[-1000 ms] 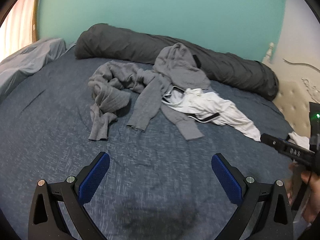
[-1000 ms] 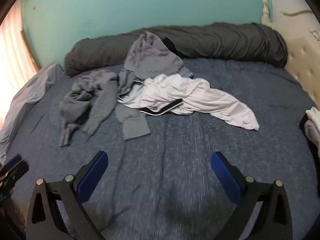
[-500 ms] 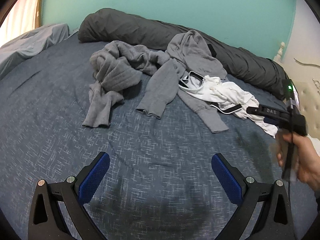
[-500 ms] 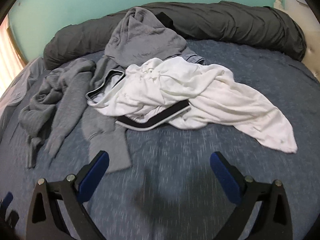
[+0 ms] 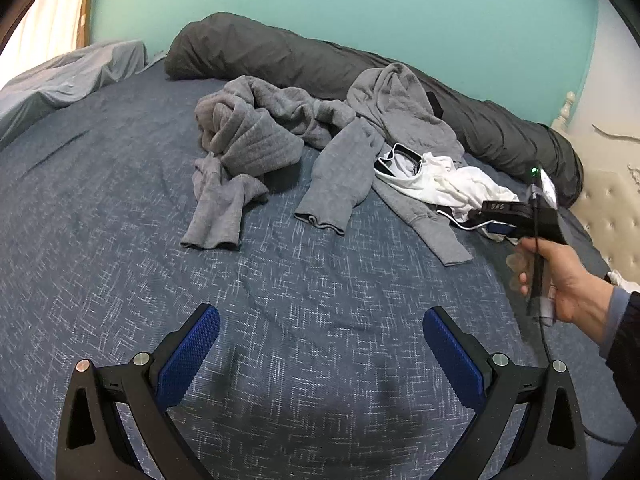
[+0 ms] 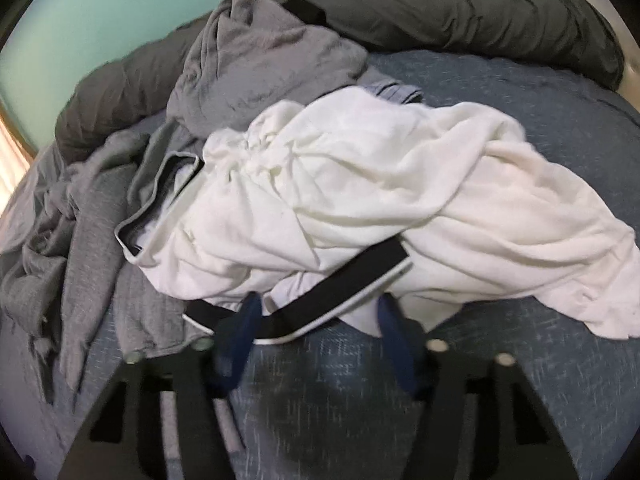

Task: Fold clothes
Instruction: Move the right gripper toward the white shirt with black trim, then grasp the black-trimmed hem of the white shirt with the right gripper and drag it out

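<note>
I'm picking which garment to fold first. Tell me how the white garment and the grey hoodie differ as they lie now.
The white garment is white with a black band along one edge; the grey hoodie is plain grey. The white garment lies partly on top of the hoodie, which runs under it. The right gripper has its fingers at the white garment's black band; no gripper is near the hoodie. Both lie crumpled and unfolded on the blue bedspread.

The left gripper [image 5: 321,344] hung wide open over the bed [image 5: 120,208], grey clothes [image 5: 280,136] heaped well ahead.
</note>
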Available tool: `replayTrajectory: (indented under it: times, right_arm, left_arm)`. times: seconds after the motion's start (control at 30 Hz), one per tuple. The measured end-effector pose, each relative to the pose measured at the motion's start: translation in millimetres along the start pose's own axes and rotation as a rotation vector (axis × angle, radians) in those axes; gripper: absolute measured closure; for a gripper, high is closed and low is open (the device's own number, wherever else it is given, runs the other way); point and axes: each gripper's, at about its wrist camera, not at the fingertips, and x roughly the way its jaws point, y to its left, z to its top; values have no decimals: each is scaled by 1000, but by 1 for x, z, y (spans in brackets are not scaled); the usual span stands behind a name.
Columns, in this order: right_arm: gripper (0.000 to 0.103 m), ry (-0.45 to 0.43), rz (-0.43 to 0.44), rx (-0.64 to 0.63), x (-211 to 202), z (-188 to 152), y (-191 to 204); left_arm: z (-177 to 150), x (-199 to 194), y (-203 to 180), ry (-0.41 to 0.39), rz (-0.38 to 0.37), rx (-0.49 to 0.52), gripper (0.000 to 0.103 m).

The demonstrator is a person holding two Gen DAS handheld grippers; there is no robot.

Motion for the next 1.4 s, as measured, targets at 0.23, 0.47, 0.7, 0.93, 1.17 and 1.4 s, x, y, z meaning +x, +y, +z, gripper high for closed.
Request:
replayTrajectory:
  times: [0.23,0.47,0.7,0.93,1.17,1.4]
  right_arm:
    - [95,-66,12,-45,-14,-3,10]
    - [96,-185,75,-166,-101,-27,30]
    - [96,-227,167,-247,-213,-89,56]
    - [96,-226,287,-292,-305,-175,74]
    - [96,-123,351,-294,-323,-267,89]
    - [93,24,288,-281,-287,-313,87]
  left_arm:
    - [0,-2,-5,-11,-12,12,0]
    - [2,-27,-13,-53,-17,16,0]
    - [-26,-86,-17,-61,-35,-53,0]
    - [-63,-155,-18,-108,-45,-36,0]
    - [-102,-171,0,-105,-48,-25,0]
    - [-112,-158,15,-86,-44,5,0]
